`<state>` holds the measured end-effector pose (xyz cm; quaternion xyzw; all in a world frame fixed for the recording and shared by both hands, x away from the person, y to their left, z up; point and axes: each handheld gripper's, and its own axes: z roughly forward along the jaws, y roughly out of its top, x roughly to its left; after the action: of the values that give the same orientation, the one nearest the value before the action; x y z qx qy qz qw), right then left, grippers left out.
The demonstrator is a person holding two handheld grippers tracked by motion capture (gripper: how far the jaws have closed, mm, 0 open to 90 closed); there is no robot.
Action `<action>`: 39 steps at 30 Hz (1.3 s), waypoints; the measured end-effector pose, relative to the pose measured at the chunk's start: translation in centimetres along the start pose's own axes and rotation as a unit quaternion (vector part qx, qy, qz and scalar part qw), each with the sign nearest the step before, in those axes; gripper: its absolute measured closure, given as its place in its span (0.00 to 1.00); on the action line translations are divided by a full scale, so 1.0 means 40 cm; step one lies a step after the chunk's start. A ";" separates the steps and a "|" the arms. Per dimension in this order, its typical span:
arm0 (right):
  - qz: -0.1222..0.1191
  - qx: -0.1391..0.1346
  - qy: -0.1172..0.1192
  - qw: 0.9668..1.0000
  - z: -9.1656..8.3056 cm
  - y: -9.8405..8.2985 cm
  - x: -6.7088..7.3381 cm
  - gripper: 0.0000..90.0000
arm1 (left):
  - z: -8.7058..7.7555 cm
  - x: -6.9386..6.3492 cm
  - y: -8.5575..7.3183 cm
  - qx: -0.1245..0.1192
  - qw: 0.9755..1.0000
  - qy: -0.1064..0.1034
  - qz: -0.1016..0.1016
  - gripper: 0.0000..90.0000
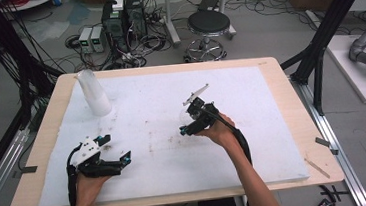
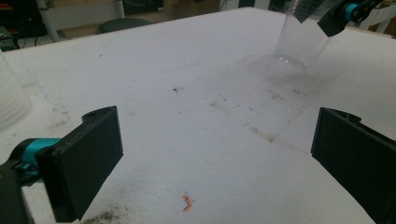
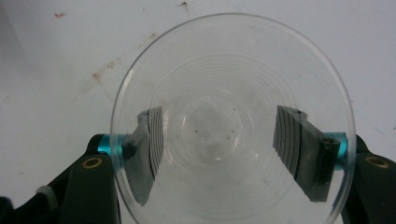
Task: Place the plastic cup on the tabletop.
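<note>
Your right gripper (image 3: 219, 154), low in the frame, clamps the clear plastic cup (image 3: 231, 121) by its walls; it looks light, thin and crushable, so squeeze gently, while your left gripper (image 2: 210, 154) stands released.

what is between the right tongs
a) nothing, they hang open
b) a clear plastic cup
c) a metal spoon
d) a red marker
b: in the right gripper view the right tongs press from both sides on a clear plastic cup, seen mouth-on; the high view shows it held over the white foam mat.
</note>
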<state>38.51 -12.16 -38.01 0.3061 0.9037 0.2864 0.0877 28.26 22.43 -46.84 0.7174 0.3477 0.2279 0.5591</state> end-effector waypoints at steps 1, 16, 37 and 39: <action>0.000 0.004 -0.002 1.000 0.005 0.001 -0.001 0.38 | 0.001 0.000 0.000 -0.001 1.000 0.000 -0.002 0.02; -0.007 0.011 -0.012 1.000 0.066 0.010 0.012 0.37 | 0.000 0.001 0.000 -0.002 1.000 0.001 -0.005 0.02; -0.029 0.013 -0.037 0.999 0.096 0.016 0.023 0.20 | -0.002 0.003 -0.001 -0.008 1.000 -0.003 -0.006 0.02; -0.026 0.011 -0.035 0.999 0.094 0.012 0.022 0.20 | -0.003 0.003 -0.002 -0.008 1.000 -0.006 -0.005 0.02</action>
<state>39.31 -9.59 -40.80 0.2931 0.9108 0.2632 0.1232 28.23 22.59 -46.88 0.7124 0.3463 0.2239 0.5678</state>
